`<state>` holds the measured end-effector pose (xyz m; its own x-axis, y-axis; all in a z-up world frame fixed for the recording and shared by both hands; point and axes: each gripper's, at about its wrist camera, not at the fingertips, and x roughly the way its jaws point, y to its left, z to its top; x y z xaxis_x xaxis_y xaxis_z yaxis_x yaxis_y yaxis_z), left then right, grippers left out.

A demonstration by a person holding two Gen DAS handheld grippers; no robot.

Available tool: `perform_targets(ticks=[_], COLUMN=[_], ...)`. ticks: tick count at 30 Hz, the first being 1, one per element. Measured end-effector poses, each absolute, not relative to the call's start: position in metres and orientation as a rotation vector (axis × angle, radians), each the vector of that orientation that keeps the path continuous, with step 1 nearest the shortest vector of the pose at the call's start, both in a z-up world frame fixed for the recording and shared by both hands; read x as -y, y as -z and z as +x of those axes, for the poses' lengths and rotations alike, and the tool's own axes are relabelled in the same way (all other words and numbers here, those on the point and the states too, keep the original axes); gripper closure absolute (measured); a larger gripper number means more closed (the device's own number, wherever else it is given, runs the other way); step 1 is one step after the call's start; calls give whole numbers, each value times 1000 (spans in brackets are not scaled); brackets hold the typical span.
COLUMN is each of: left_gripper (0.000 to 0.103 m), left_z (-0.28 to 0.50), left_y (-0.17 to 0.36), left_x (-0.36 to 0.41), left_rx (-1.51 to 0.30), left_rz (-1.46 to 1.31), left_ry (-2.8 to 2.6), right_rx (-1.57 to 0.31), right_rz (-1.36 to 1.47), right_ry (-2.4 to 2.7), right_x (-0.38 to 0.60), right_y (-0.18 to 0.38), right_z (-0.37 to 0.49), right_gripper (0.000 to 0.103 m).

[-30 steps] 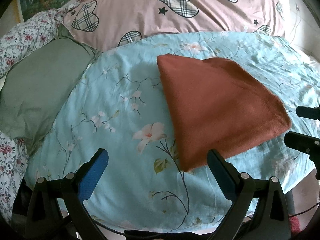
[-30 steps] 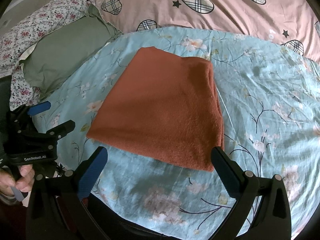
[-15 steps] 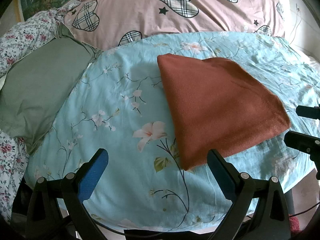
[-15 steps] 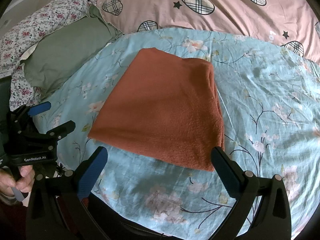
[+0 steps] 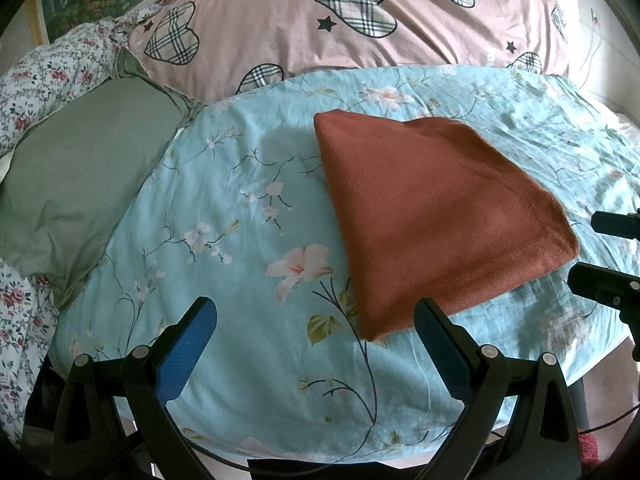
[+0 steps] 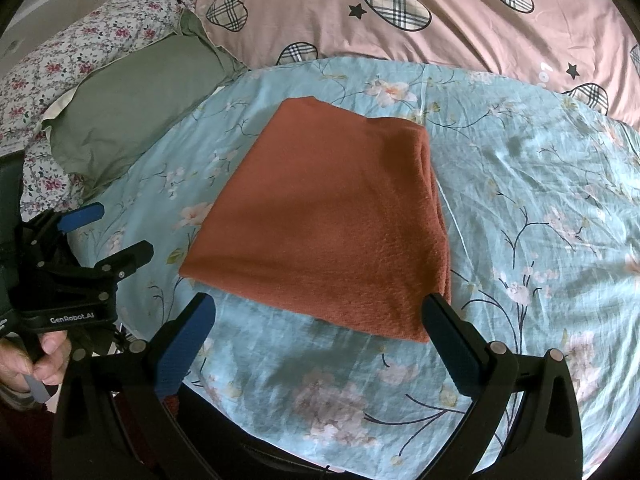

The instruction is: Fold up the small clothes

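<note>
Although it lies flat and squared, the rust-brown folded cloth reads as soft, thick knit or terry: light, limp, likely to sag and slide open if lifted by one layer. It rests on the blue floral sheet, straight ahead of the right gripper, whose fingers stand spread wide and empty, the near hem just beyond both tips. Layered edges run down the side ahead of the right-hand finger; the opposite side looks like a closed fold. Judged best hold: pinch all layers together at the two near corners, one per tool, rather than a single edge.

From the left gripper, likewise spread and holding nothing, the cloth sits beyond its right-hand finger, the near corner just past that tip. A green pillow lies well off beyond the left-hand finger, and a pink heart-print quilt lies past the sheet's far edge.
</note>
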<state>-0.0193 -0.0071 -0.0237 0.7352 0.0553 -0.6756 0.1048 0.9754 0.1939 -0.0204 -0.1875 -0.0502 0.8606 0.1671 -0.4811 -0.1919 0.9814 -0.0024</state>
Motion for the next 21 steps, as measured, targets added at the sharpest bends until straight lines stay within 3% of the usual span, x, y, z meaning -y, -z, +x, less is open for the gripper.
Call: perform_targets(ticks=[21], left_gripper=[4], left_z=[-20], left_y=[23], left_x=[8], left_rx=[-744], left_rz=[225], left_ry=[30], right_rx=[-500], right_rz=[-47], right_ry=[-189], right_x=[187], right_y=[50], right_z=[-20], right_gripper=[0])
